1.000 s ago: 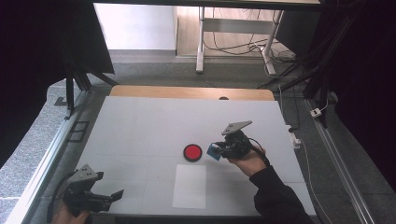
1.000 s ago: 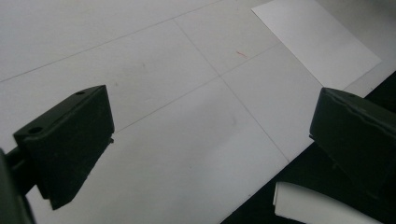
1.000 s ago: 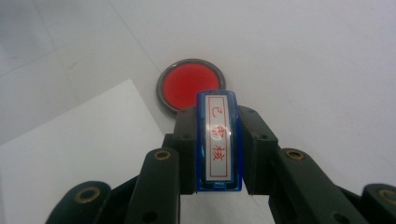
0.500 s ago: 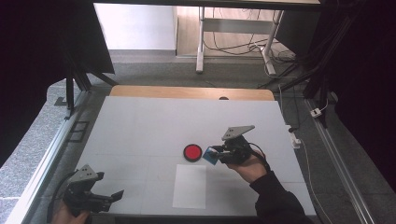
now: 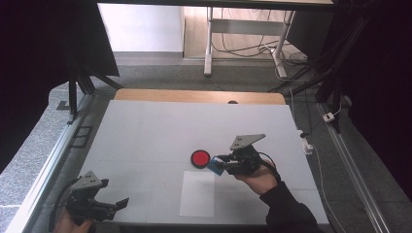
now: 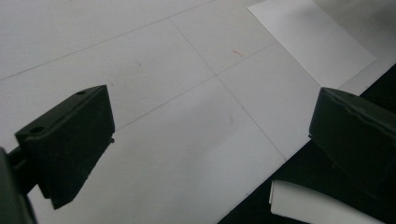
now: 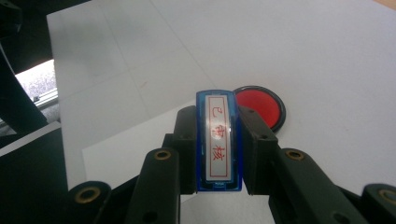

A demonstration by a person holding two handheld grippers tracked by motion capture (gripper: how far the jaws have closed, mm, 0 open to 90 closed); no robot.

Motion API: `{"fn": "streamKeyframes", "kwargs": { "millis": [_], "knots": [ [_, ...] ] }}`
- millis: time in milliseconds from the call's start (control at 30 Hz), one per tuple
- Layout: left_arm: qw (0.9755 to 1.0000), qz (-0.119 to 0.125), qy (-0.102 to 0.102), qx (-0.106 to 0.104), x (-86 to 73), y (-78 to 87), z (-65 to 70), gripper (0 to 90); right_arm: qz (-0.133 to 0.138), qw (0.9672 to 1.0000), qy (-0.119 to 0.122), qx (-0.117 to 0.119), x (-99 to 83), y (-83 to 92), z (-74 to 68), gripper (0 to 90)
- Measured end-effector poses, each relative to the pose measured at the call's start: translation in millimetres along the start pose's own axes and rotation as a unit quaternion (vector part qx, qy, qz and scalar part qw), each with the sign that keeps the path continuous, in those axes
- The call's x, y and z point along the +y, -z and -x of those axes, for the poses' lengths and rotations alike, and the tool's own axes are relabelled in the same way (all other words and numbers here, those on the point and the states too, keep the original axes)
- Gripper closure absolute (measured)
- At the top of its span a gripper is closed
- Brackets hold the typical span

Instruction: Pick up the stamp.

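With the right gripper clamping the blue stamp in its jaws just beside the red ink pad, square it face-down over the white paper sheet on the desk, while the left gripper idles wide open.

The high view looks forward and down from above the near side of the white table, far enough to take in its whole top. The 2 gripper views sit close above the surface, each looking along its own black jaws. All 3 views share the white paper sheet; the red ink pad appears in 2.
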State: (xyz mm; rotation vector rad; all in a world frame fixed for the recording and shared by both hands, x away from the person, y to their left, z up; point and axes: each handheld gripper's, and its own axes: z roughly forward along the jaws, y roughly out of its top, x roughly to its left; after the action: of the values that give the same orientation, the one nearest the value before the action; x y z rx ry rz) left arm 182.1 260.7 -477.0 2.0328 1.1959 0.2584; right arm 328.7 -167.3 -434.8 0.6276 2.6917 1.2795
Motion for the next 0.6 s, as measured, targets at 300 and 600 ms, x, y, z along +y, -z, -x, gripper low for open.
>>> {"fn": "streamKeyframes", "kwargs": {
  "millis": [300, 600],
  "knots": [
    [1.0000, -0.002, -0.004, -0.004, 0.3, -0.5, 0.1, 0.8, 0.004, 0.9999, 0.006, 0.013, 0.8, 2.3, -12.9, 70.8],
    [1.0000, -0.003, -0.004, -0.007, 0.4, -0.3, 0.0, 0.8, 0.009, 0.9992, 0.017, 0.036, 1.5, 2.7, -24.0, 70.8]
  ]
}}
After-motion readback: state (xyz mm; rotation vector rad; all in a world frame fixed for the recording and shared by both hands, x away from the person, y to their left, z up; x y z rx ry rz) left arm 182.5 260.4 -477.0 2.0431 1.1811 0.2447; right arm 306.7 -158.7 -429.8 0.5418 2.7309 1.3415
